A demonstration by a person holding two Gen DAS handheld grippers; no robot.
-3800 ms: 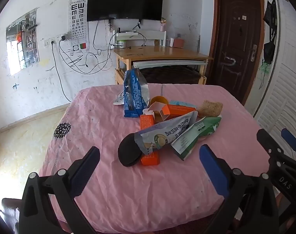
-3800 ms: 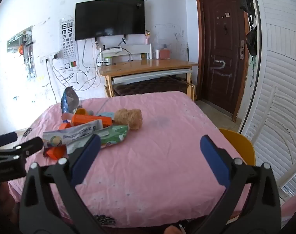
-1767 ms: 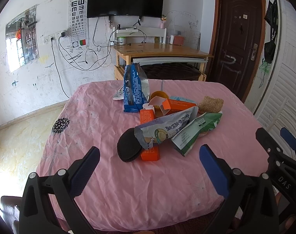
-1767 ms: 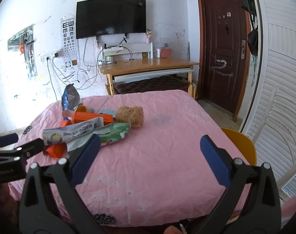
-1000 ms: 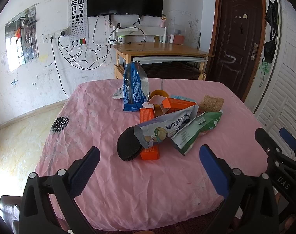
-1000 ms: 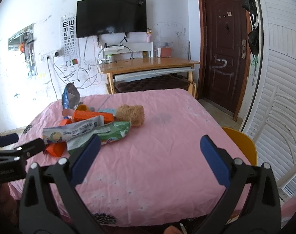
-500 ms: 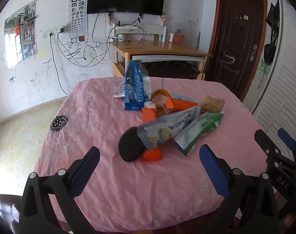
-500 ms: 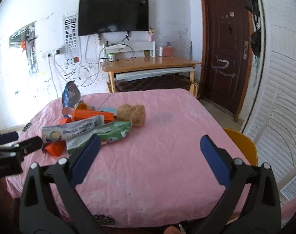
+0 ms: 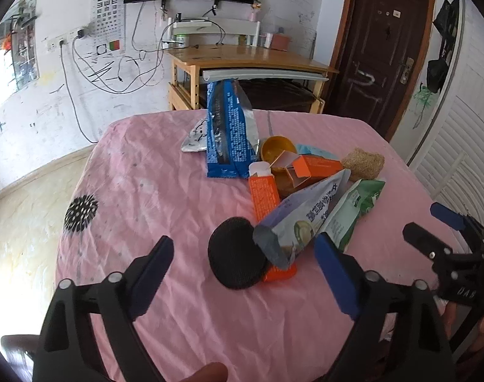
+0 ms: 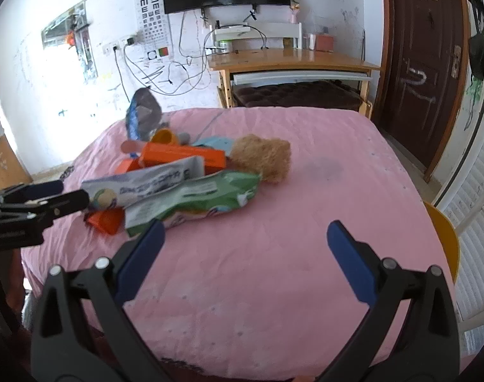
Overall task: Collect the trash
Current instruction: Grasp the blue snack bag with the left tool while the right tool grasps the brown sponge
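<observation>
1. On the pink-covered desk [image 9: 152, 172] the trash lies heaped mid-surface; collecting has not begun, I judge.
2. Left hand-held gripper [image 9: 242, 270] is closing with nothing between its jaws; right hand-held gripper [image 10: 245, 248] is spread wide, empty.
3. Next move calls for reaching the near black disc [image 9: 237, 261] or grey pouch [image 9: 302, 216].
4. Counted: two orange boxes, one green pouch [image 10: 194, 203], one blue bag [image 9: 229, 133], one brown sponge [image 10: 262, 157].

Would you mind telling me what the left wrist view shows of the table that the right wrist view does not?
Only the left wrist view shows the black round mesh pad and the silver wrapper behind the blue bag. Only the right wrist view shows the yellow chair beside the table. Both show the grey pouch, green packet, orange boxes and tan sponge on the pink tablecloth.
</observation>
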